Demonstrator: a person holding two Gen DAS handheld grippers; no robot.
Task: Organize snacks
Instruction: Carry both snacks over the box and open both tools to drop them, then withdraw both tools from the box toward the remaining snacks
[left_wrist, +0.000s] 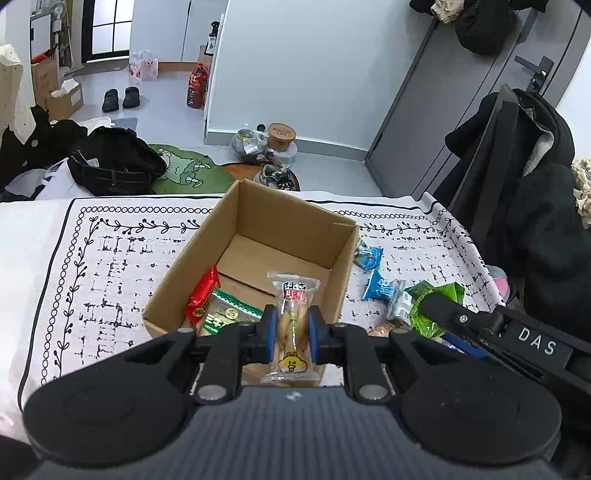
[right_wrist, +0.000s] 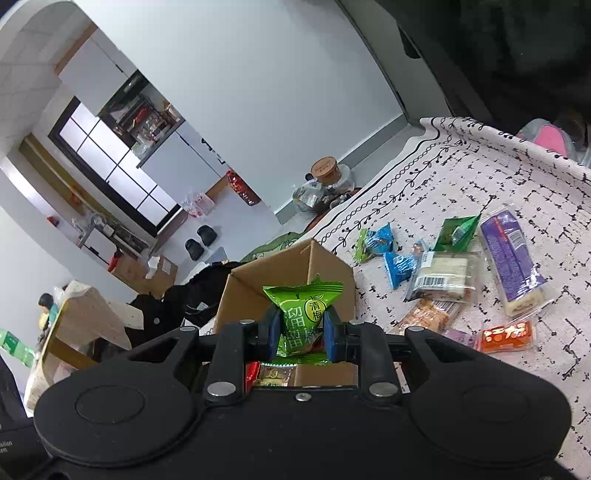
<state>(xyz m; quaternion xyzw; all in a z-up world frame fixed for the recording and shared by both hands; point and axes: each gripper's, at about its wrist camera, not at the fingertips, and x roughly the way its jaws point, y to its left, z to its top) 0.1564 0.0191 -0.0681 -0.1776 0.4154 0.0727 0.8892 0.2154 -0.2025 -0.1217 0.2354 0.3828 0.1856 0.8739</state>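
Cardboard walls of the open box (left_wrist: 207, 254) on the patterned surface (left_wrist: 110, 266) frame both grippers, the left gripper (left_wrist: 291, 332) with jaws clamped on a clear biscuit packet (left_wrist: 293, 314) above it, the right gripper (right_wrist: 301, 328) pinching a green plum packet (right_wrist: 303, 306) over its near edge, other snacks (right_wrist: 436, 280) lying beside.

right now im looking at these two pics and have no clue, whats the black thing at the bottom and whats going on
The black shape is a handheld gripper with a camera looking along its two fingers; one picture comes from each hand. The left gripper pinches a clear cookie packet above a cardboard box that already holds a red packet and a green one. The right gripper pinches a green plum candy bag near the same box. More snacks, such as blue packets, lie on the patterned tablecloth.
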